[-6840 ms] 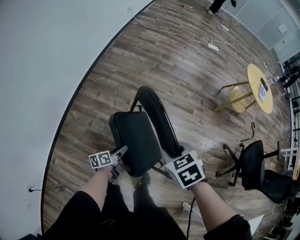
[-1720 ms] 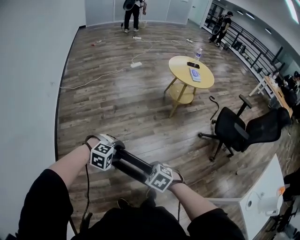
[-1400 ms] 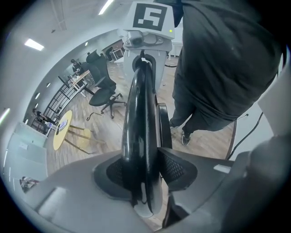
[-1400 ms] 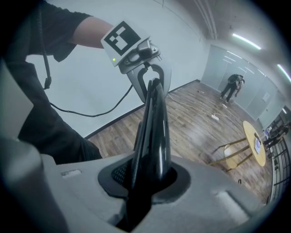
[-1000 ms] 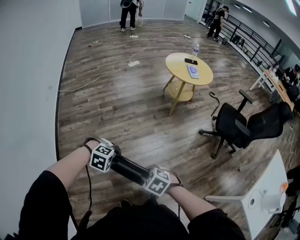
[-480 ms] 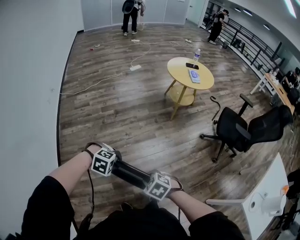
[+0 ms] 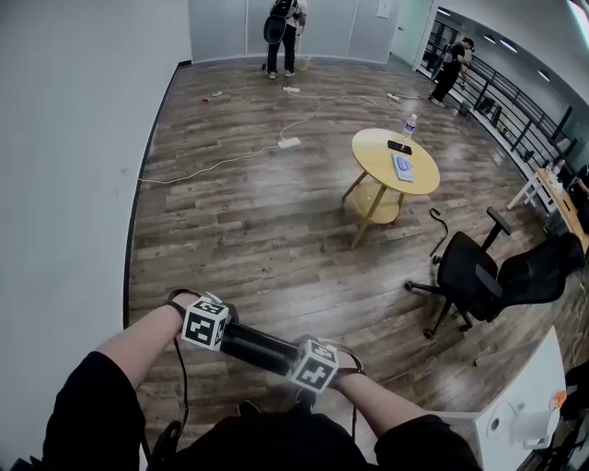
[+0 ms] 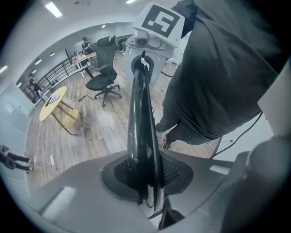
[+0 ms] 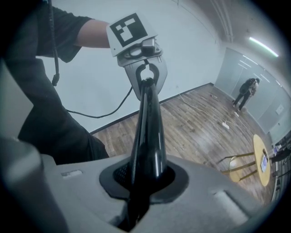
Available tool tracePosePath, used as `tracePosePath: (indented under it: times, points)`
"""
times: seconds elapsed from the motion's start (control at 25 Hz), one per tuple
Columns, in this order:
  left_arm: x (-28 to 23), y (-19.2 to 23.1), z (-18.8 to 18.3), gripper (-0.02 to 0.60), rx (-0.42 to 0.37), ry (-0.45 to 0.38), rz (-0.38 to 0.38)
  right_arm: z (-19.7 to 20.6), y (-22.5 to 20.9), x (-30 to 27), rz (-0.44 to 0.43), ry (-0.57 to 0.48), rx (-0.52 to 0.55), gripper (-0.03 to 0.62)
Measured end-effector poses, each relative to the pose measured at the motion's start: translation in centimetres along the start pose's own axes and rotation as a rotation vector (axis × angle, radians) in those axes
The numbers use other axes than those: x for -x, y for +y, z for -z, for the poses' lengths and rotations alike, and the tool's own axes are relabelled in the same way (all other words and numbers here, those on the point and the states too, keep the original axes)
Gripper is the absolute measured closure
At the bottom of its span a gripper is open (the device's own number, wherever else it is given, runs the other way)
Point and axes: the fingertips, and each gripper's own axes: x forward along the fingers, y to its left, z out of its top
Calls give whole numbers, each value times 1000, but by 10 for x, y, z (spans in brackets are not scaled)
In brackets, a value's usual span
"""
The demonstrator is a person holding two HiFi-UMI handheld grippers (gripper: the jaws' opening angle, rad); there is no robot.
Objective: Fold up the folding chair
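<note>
The folding chair is black, and only its padded top edge (image 7: 258,348) shows in the head view, as a dark bar just in front of the person's body. My left gripper (image 7: 216,333) clamps the bar's left end and my right gripper (image 7: 308,361) its right end. In the left gripper view the glossy black edge (image 8: 138,118) runs up from my left gripper's (image 8: 145,175) pads to the right gripper (image 8: 144,59). The right gripper view shows the same edge (image 9: 149,132) between my right gripper's (image 9: 142,177) pads. Both pairs of jaws have just been closing on it. The chair's legs and seat are hidden.
Wood floor stretches ahead. A round yellow table (image 7: 396,161) stands mid-right, a black office chair (image 7: 479,276) to its right, a white desk corner (image 7: 515,414) at lower right. A power strip and cables (image 7: 288,143) lie on the floor. The wall (image 7: 64,138) runs along the left. People stand far off (image 7: 285,23).
Several seconds ago the chair stood unfolded with its seat showing; now only its top edge shows between both grippers. Over the last second the grip holds and the head view swings slightly left.
</note>
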Motion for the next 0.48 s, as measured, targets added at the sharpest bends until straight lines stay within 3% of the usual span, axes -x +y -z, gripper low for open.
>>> tracePosePath:
  times: [0.48]
  points:
    - [38, -54, 66, 503, 234, -8, -115, -75, 19, -24, -60, 31, 255, 549]
